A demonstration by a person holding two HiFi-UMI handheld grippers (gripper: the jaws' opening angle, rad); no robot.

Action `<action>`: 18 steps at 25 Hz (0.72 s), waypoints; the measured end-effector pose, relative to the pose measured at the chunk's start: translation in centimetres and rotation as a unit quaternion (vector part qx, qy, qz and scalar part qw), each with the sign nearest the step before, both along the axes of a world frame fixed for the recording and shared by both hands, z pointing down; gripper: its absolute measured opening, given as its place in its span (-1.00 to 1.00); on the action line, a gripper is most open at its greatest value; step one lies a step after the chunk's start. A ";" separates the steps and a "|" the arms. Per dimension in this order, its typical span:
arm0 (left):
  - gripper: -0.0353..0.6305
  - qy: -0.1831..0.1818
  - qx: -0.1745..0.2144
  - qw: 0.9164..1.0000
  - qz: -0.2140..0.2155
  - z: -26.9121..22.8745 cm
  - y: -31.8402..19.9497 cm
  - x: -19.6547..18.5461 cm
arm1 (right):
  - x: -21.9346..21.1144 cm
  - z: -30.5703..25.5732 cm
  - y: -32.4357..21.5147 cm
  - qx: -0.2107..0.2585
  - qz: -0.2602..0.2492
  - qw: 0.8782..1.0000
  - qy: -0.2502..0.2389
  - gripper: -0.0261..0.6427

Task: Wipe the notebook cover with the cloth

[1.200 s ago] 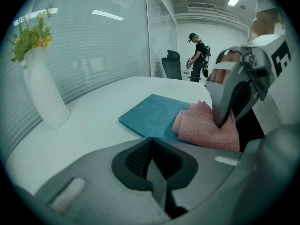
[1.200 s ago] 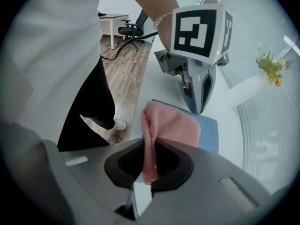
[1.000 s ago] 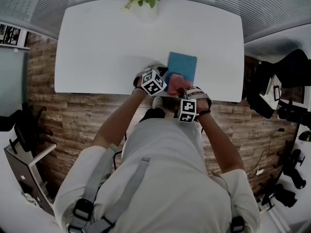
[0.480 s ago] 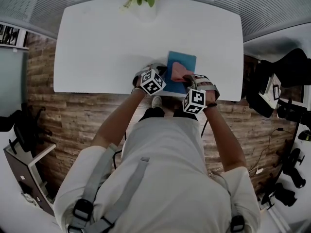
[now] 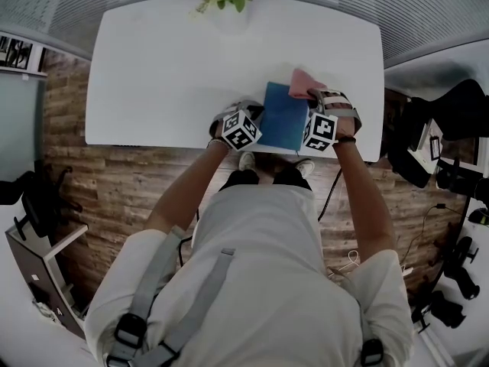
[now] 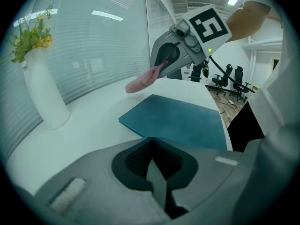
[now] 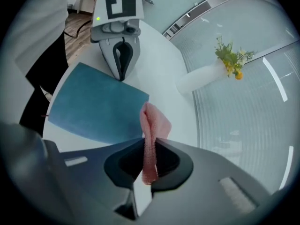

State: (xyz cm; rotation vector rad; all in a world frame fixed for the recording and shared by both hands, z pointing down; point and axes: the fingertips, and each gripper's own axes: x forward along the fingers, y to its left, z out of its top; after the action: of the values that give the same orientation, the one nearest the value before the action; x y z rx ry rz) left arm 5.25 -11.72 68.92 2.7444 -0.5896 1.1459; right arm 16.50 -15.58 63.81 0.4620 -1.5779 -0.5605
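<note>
A blue notebook lies flat on the white table near its front edge. My right gripper is shut on a pink cloth, which hangs just past the notebook's far right corner. In the right gripper view the cloth is pinched between the jaws of that gripper, with the notebook to its left. My left gripper sits at the notebook's left edge, shut with nothing between its jaws. From the left gripper view the notebook lies just ahead and the cloth dangles above the table.
A white vase with yellow flowers stands at the table's far edge; it also shows as a vase on the left and a vase at upper right. Wooden floor lies below the table's front edge.
My right gripper carried the cloth from the notebook's near edge across the cover to beyond its far right corner. The left gripper stayed in place.
</note>
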 end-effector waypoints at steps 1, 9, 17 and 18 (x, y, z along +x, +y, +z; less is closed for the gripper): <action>-0.91 0.000 0.000 1.000 0.000 0.0 0.0 0.0 | 0.4 0.5 -0.3 -0.004 0.001 1.000 0.005 -0.85; -0.91 0.001 -0.001 1.000 0.001 0.0 -0.1 0.1 | 2.5 6.1 0.4 -0.050 0.004 0.998 0.048 -0.85; -0.91 0.000 -0.002 1.000 0.000 0.1 -0.1 0.0 | 2.4 7.4 1.3 -0.058 0.018 0.998 0.031 -0.87; -0.91 0.000 -0.002 1.000 0.000 0.1 -0.1 0.0 | 2.3 7.3 1.3 -0.060 0.017 0.998 0.027 -0.87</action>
State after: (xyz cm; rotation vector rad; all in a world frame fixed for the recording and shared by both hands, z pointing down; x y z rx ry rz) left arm 5.27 -11.82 68.97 2.7420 -0.5856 1.1456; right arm 18.76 -14.27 71.15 0.3797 -1.5399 -0.4465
